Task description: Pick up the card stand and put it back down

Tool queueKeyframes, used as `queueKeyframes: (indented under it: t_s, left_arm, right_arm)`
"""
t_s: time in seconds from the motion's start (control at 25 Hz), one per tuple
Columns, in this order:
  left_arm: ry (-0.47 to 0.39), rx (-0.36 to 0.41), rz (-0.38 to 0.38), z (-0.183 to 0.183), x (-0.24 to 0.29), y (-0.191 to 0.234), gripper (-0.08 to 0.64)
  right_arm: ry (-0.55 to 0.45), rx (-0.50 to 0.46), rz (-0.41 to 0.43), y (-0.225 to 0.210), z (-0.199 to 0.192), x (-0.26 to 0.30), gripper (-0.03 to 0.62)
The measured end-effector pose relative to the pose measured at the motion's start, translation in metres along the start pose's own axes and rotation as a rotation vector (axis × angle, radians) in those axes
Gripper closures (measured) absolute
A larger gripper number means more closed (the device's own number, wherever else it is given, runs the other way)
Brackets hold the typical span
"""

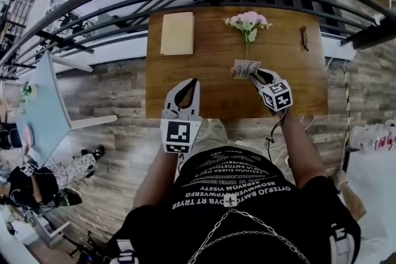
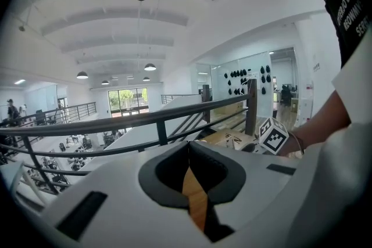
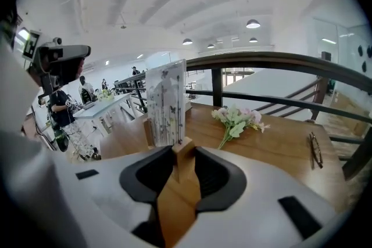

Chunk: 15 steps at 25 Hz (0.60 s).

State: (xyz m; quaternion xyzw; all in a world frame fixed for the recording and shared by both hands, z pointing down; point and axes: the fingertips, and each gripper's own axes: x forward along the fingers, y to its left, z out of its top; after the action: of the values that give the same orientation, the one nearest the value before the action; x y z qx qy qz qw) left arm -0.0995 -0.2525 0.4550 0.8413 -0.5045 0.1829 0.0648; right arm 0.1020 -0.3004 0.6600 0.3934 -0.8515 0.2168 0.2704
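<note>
White left gripper (image 1: 190, 86) is nearest, jaws closed on nothing; right gripper (image 1: 257, 75) pinches the small wooden card stand (image 3: 167, 107) with printed card, over the brown wooden table (image 1: 210, 71); lift looks done; next up: lower it upright, let go.

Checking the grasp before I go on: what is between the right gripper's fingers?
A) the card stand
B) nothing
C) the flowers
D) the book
A: in the right gripper view, the right gripper has its fingers closed on the wooden base of the card stand, with the card upright above them. The flowers lie beyond on the table.
</note>
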Motion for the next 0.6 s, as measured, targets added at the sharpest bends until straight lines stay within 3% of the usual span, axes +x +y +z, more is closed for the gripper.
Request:
queueKeyframes:
  t_s: [0.6]
  left_arm:
    - [-0.058,-0.003,-0.007,0.015,-0.025,-0.026,0.532]
  right_arm:
    - [-0.099,-0.044,-0.013,0.017,0.076,-0.081,0.465]
